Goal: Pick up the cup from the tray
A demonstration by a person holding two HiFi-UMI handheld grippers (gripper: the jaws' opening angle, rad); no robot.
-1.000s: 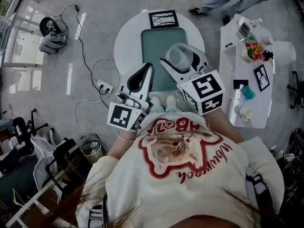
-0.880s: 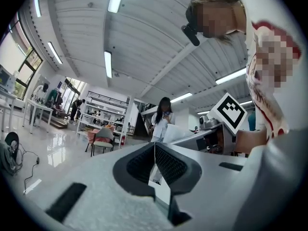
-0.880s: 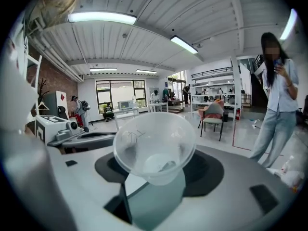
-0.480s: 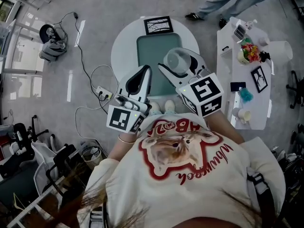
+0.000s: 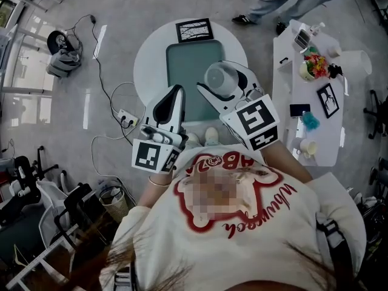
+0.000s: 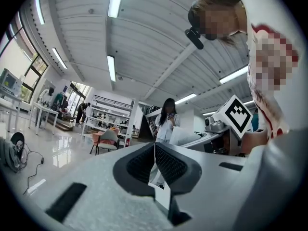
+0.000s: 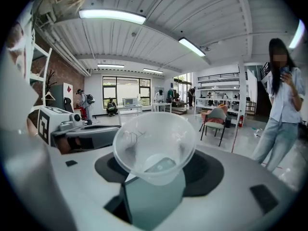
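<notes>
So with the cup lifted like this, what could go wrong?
The clear plastic cup is gripped only near its base by the right gripper; it could slip out or buckle. It seems to hang over an edge of the tray, so a drop might bounce off the round table.

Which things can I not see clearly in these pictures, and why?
- Head view: the tray's near right corner is hidden behind the cup and the right gripper.
- Head view: the framed picture's drawing is too small to read.
- Left gripper view: the tray lies outside the frame.
</notes>
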